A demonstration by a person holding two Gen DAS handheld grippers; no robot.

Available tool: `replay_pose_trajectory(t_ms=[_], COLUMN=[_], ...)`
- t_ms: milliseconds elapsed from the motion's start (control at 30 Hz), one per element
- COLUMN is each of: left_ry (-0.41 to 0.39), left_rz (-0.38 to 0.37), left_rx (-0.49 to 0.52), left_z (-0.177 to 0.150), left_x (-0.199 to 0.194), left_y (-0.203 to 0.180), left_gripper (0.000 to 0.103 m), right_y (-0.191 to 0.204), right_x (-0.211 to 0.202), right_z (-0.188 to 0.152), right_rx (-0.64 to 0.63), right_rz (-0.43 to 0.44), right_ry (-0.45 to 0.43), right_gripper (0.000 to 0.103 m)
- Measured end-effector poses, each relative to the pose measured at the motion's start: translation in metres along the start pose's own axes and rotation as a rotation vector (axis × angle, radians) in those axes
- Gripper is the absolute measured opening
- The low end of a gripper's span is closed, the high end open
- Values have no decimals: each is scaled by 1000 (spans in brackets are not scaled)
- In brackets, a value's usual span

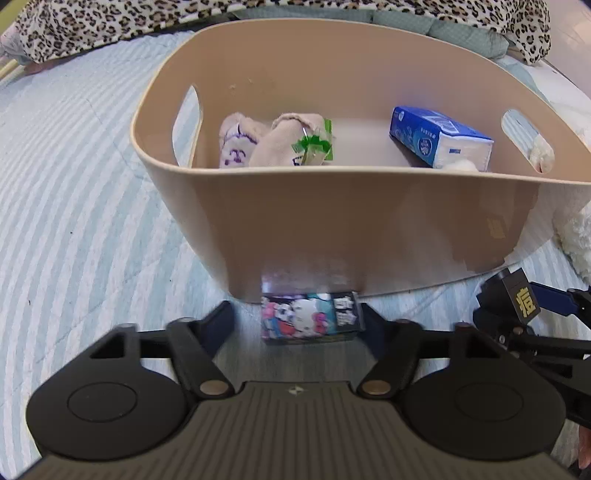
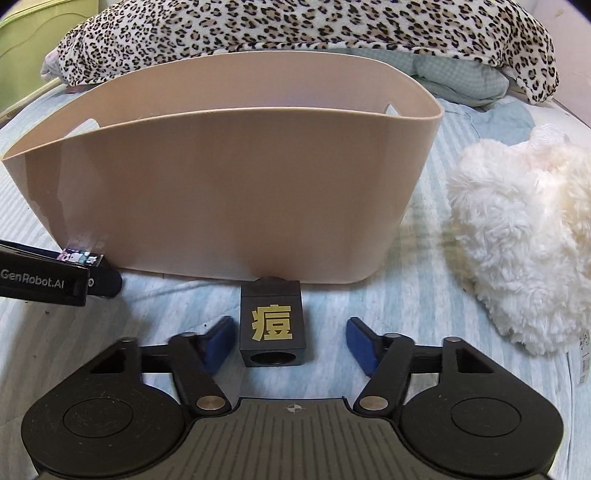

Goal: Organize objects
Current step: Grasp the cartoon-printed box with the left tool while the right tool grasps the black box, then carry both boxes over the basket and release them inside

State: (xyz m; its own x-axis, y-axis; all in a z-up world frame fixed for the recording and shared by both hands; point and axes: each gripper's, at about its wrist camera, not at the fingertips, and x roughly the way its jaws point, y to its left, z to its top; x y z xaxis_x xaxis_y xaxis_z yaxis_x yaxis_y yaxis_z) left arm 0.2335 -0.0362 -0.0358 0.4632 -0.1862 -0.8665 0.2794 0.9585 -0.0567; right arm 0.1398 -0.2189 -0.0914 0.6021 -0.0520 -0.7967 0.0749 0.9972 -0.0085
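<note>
We are working on a pale blue striped quilted bedspread (image 2: 424, 314), with a leopard-print blanket (image 2: 295, 26) heaped along its far side. The largest thing before us is the beige oval plastic tub with cut-out handles (image 1: 369, 221); it already holds a blue-and-white tissue pack (image 1: 439, 138) and a beige cloth bundle with purple print and a green tag (image 1: 280, 144). To the tub's right lies a fluffy white plush toy (image 2: 524, 251), not yet put away.

Our left gripper (image 1: 295, 325) sits low against the tub's near wall, its fingers spread either side of a small flat box printed with a cartoon cat (image 1: 310, 317); the right one looks near or touching the box, the left one stands apart. Our right gripper (image 2: 291, 339) likewise stands open around a small black cube with a gold character on top (image 2: 272, 321), which lies just before the tub's base, the blue pads (image 2: 219, 339) clear of its sides.

We judge both pickups are at the approach stage. Next we need to close on each item squarely, lift above the tub's rim, and release inside.
</note>
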Motion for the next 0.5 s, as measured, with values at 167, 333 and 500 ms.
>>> replay_pose_trajectory(t_ms=[167, 333, 500], left_ry=[-2, -3, -16], left_rz=[-14, -7, 17], left_rx=[26, 43, 87], left_z=[-2, -5, -9], left_x=[-4, -15, -29], left_y=[5, 6, 5], left_gripper=[53, 52, 52], right_y=[5, 8, 7], right_x=[-1, -6, -16], right_z=[-1, -2, -5], right_rx=[-12, -25, -23], right_rz=[30, 22, 9], right_ry=[0, -12, -26], right_gripper=[29, 29, 29])
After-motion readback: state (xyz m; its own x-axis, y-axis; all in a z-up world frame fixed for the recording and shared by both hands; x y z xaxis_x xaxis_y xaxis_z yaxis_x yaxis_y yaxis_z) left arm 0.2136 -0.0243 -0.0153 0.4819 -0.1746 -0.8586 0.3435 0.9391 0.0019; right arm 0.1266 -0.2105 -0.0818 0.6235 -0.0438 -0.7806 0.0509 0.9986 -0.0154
